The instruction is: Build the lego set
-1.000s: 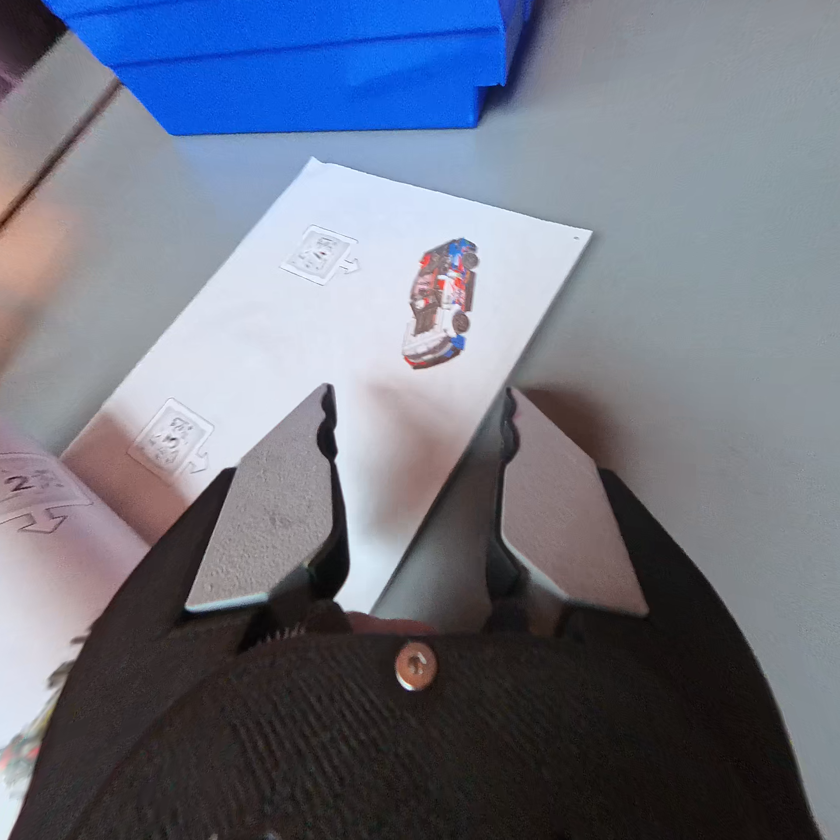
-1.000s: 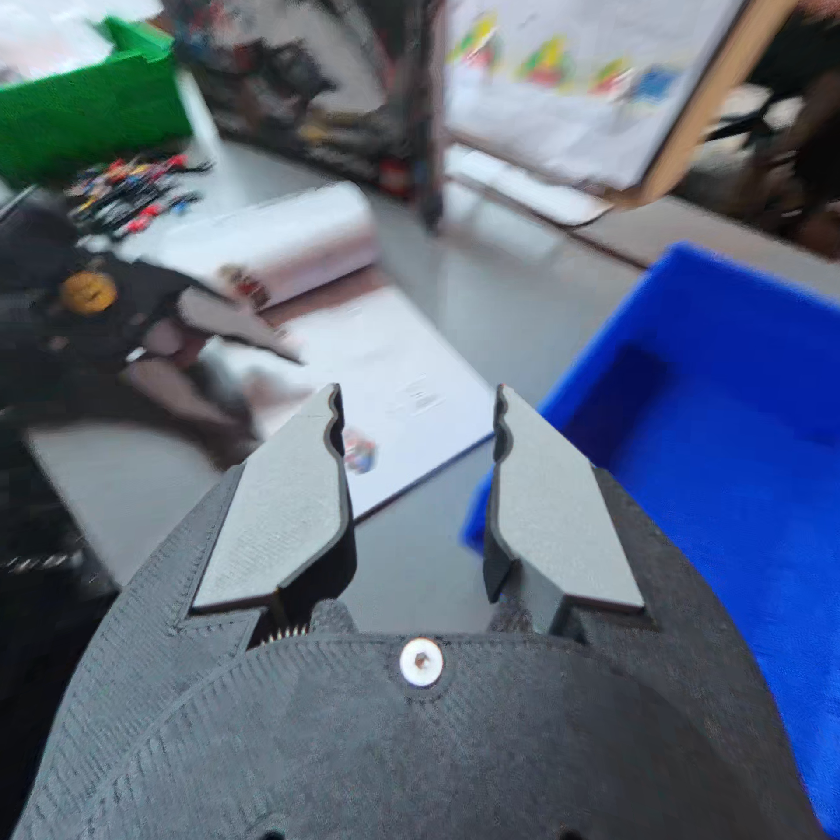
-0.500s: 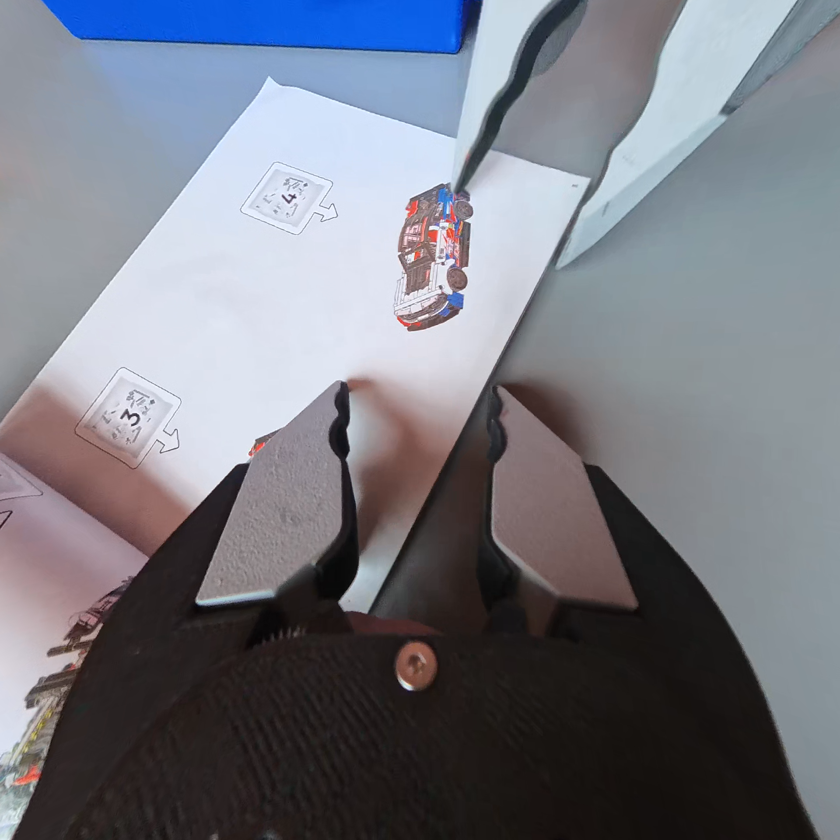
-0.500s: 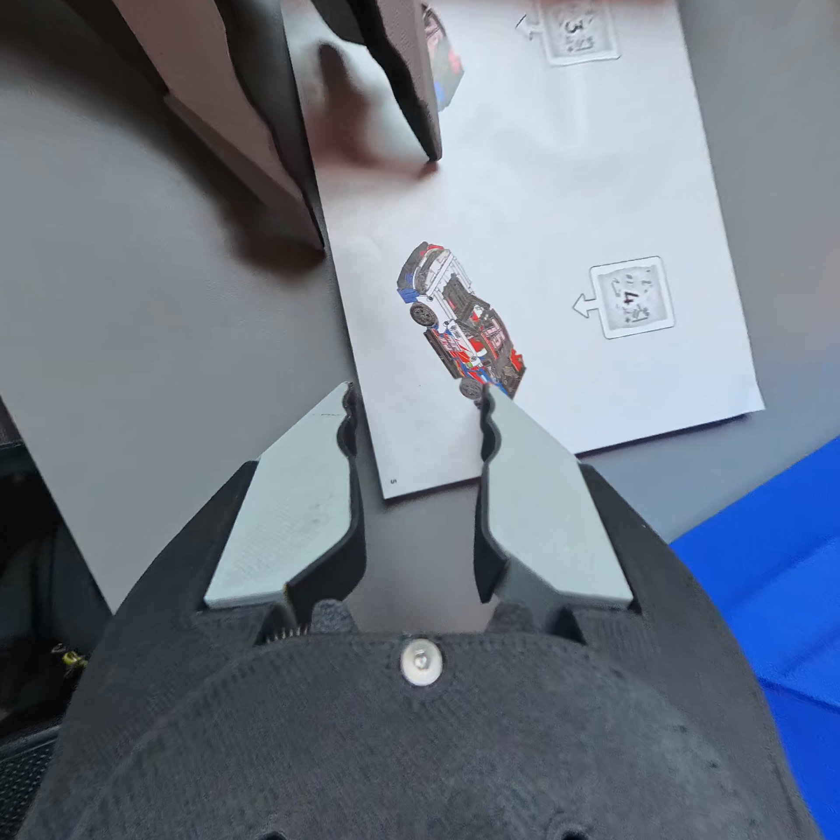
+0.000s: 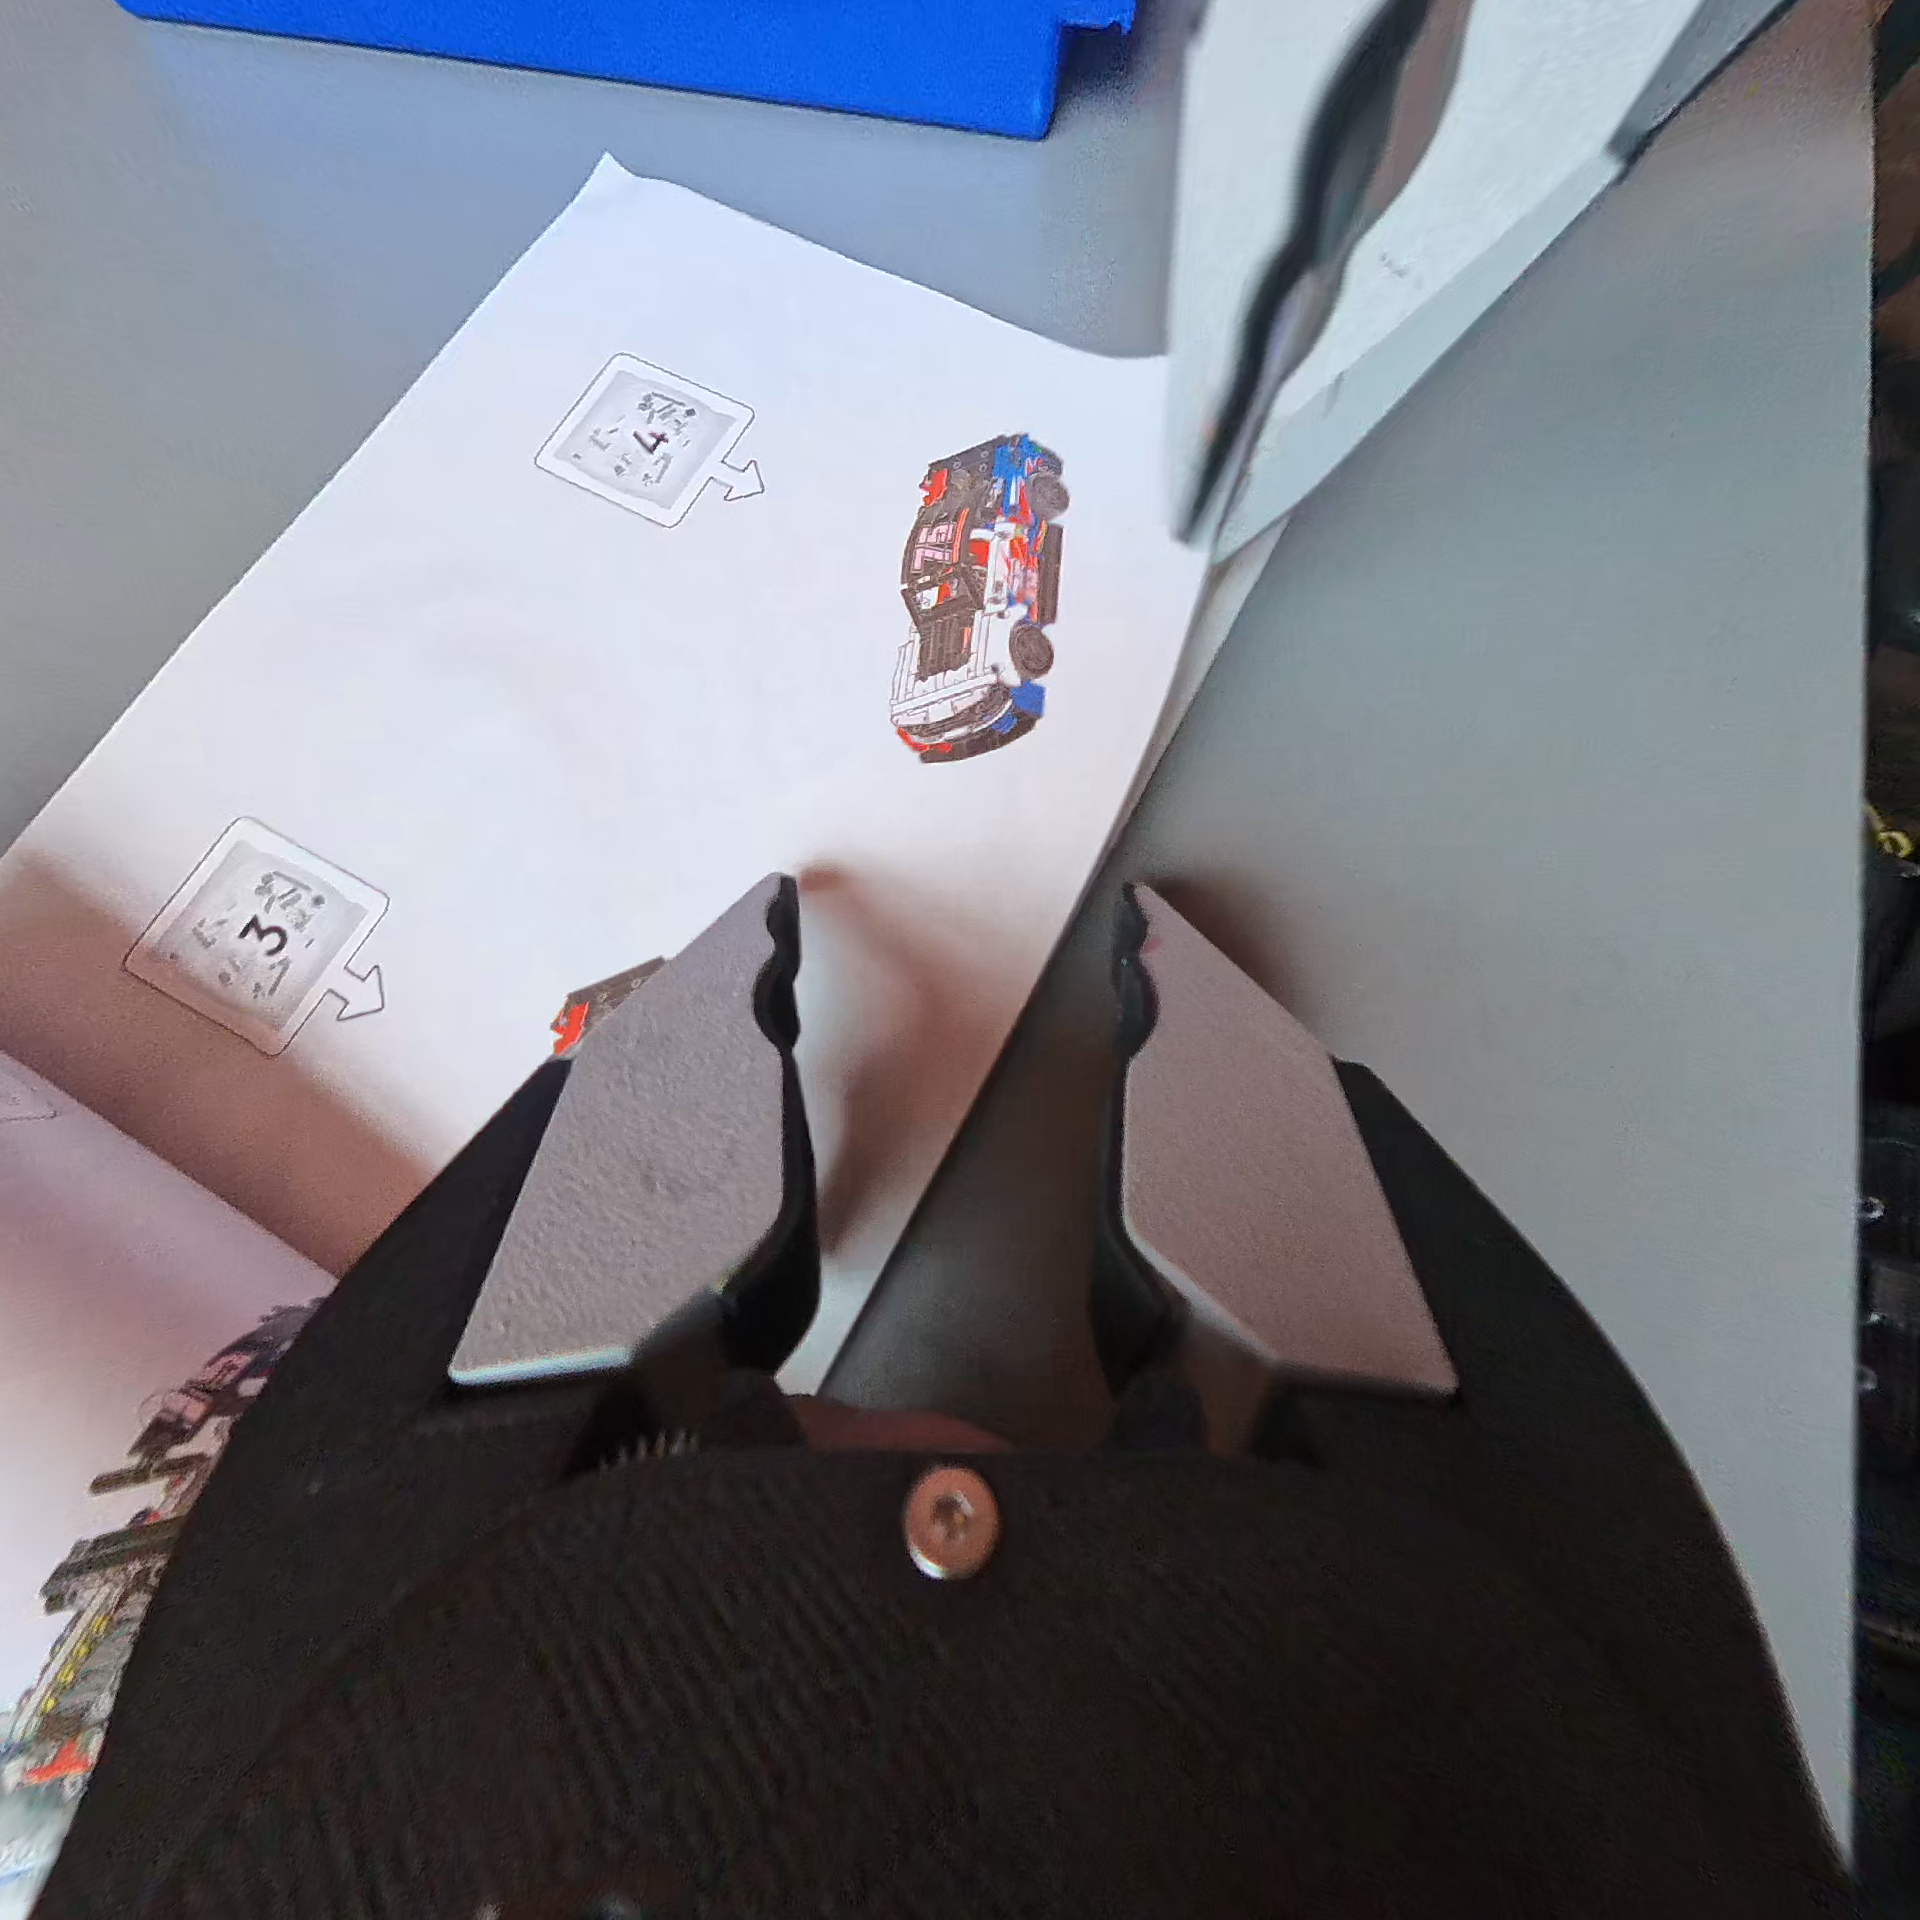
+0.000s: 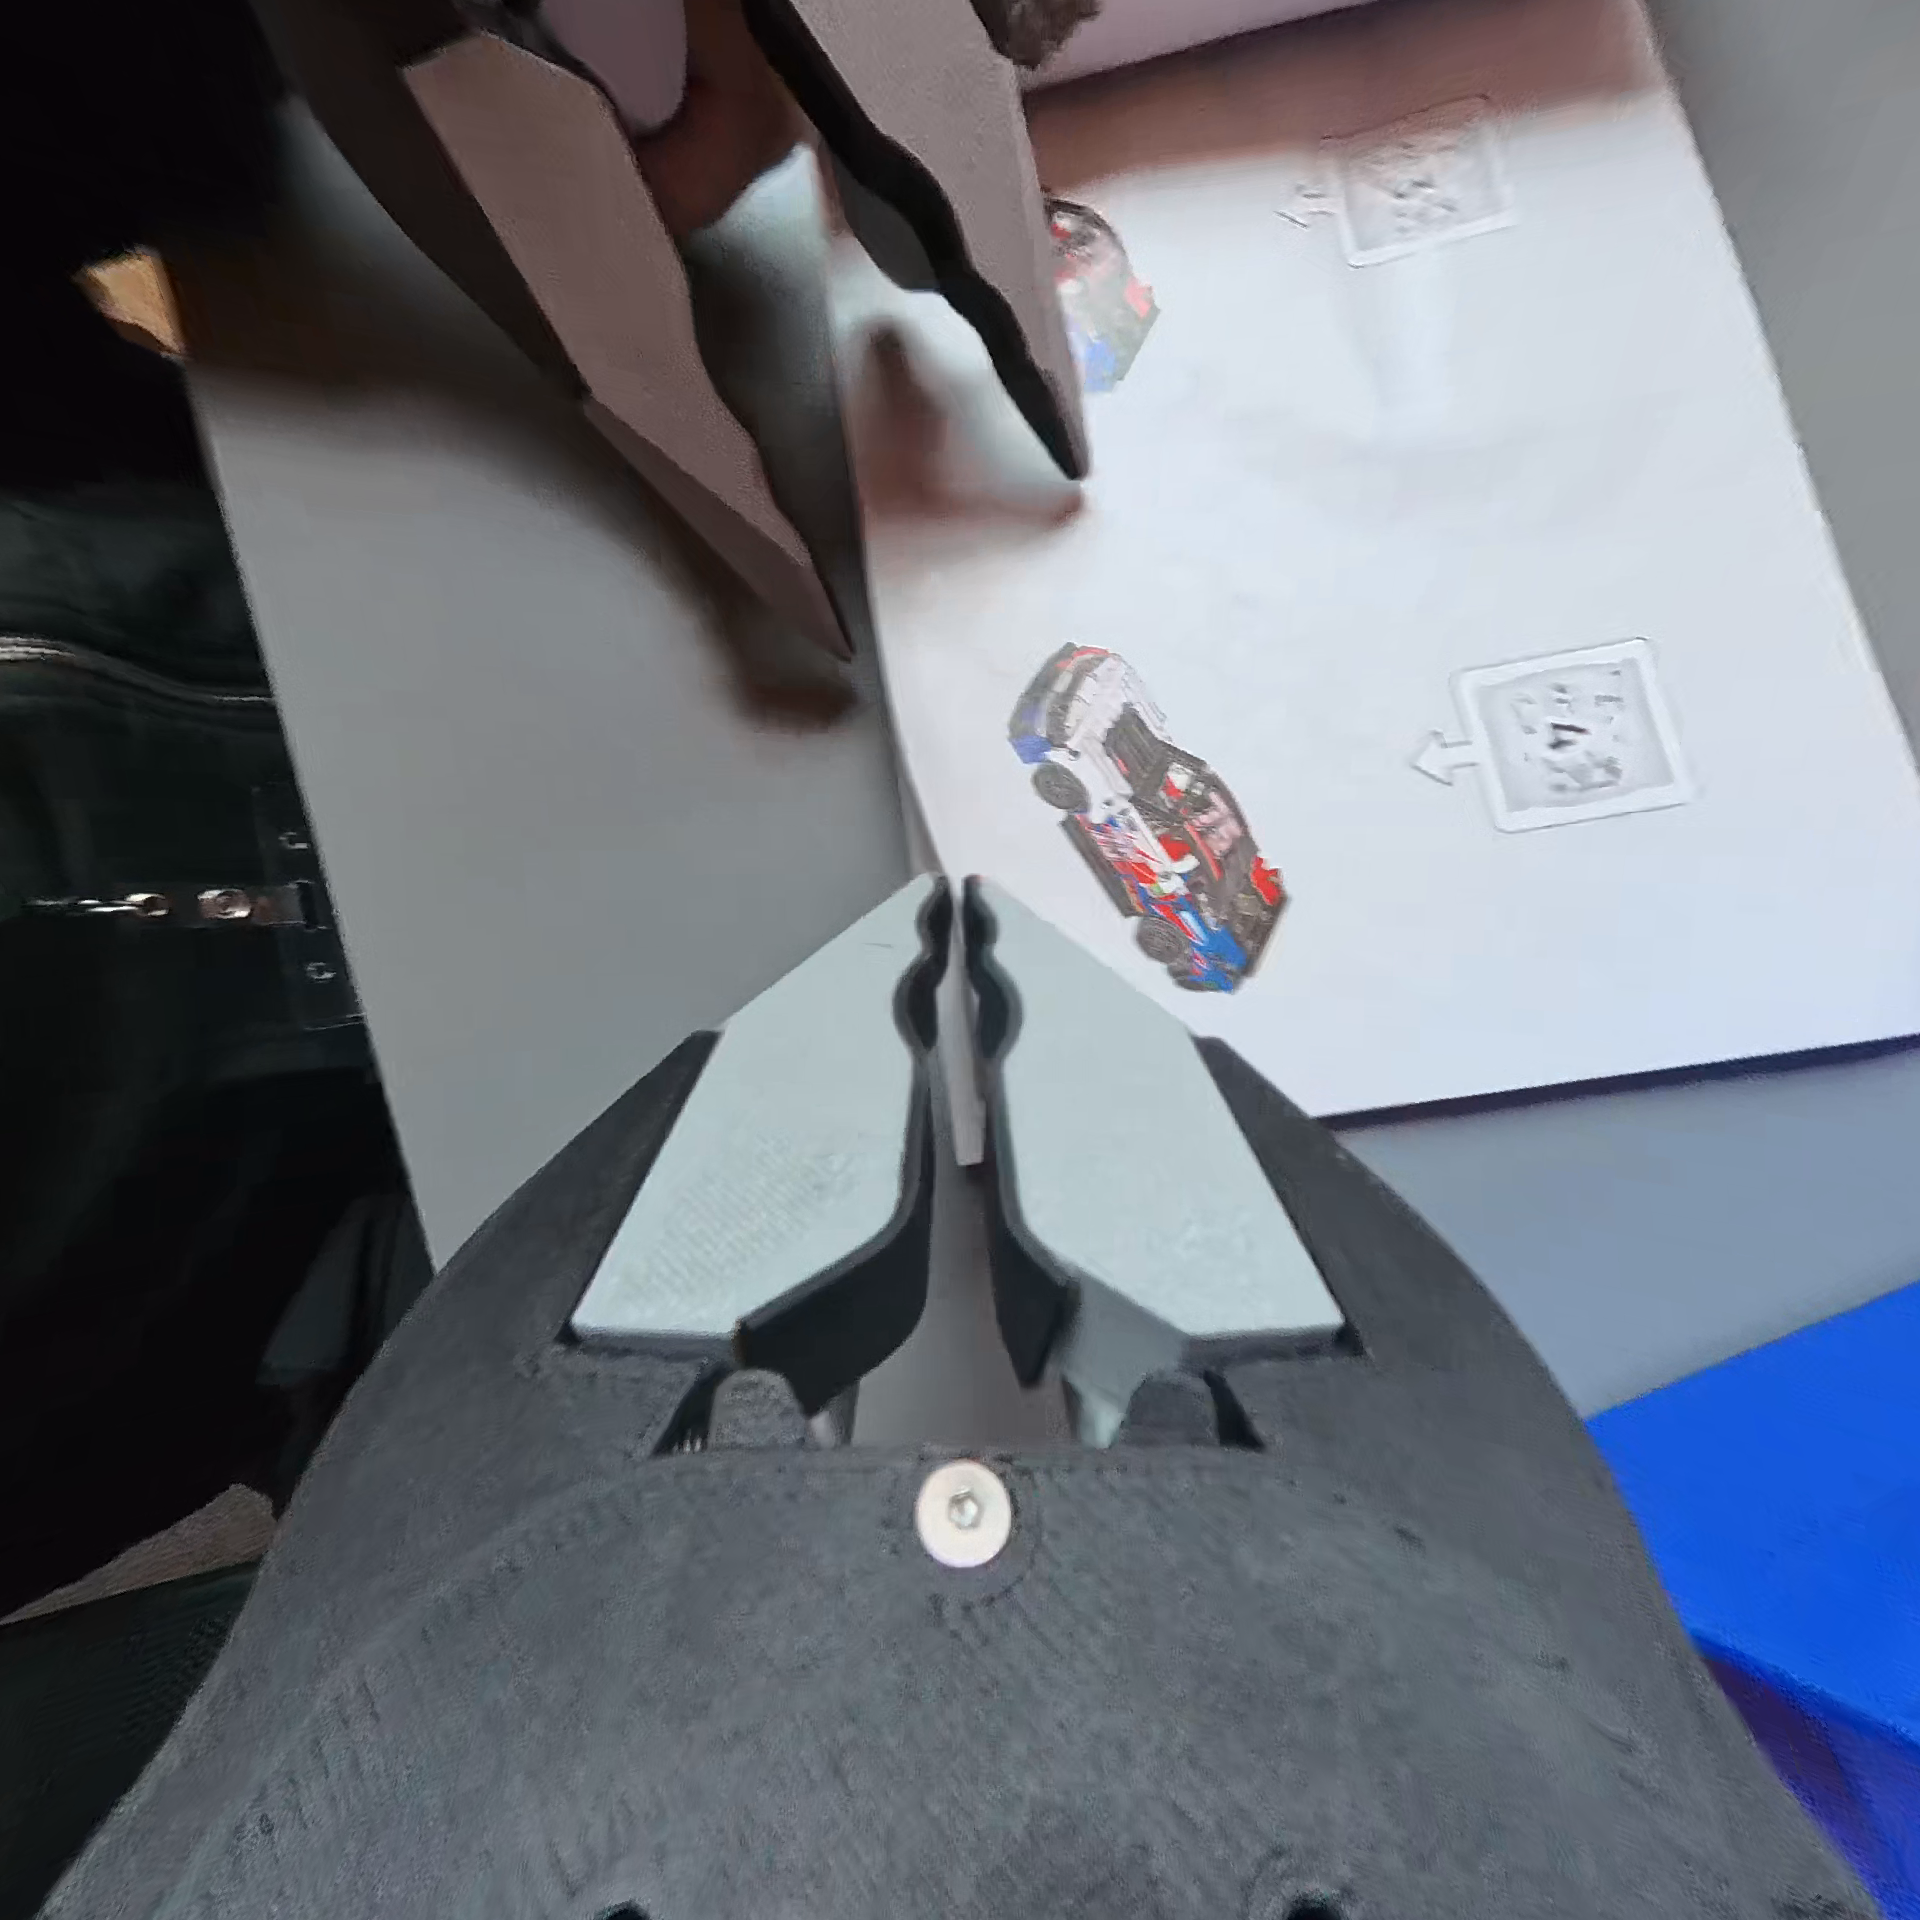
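Note:
The open instruction booklet [image 5: 623,675] lies on the grey table, its white page showing a printed car picture [image 5: 977,603] and numbered bag icons. My left gripper [image 5: 956,904] is open and empty, its fingers straddling the page's right edge low over the table. My right gripper [image 6: 956,888] is shut on the page's near corner, and a thin strip of paper shows between its jaws. It shows blurred at the top right of the left wrist view [image 5: 1226,488]. The booklet [image 6: 1455,520] and the left gripper [image 6: 956,561] also show in the right wrist view.
A blue bin [image 5: 623,42] stands just beyond the booklet and shows at the lower right of the right wrist view [image 6: 1787,1507]. The table edge [image 5: 1860,935] runs close on the right of the left gripper, with dark items beyond it. Left tips to right tips: about 8 cm.
My right gripper swung down from the blue bin to the page corner and went from open to shut on it. My left gripper stayed open over the page edge.

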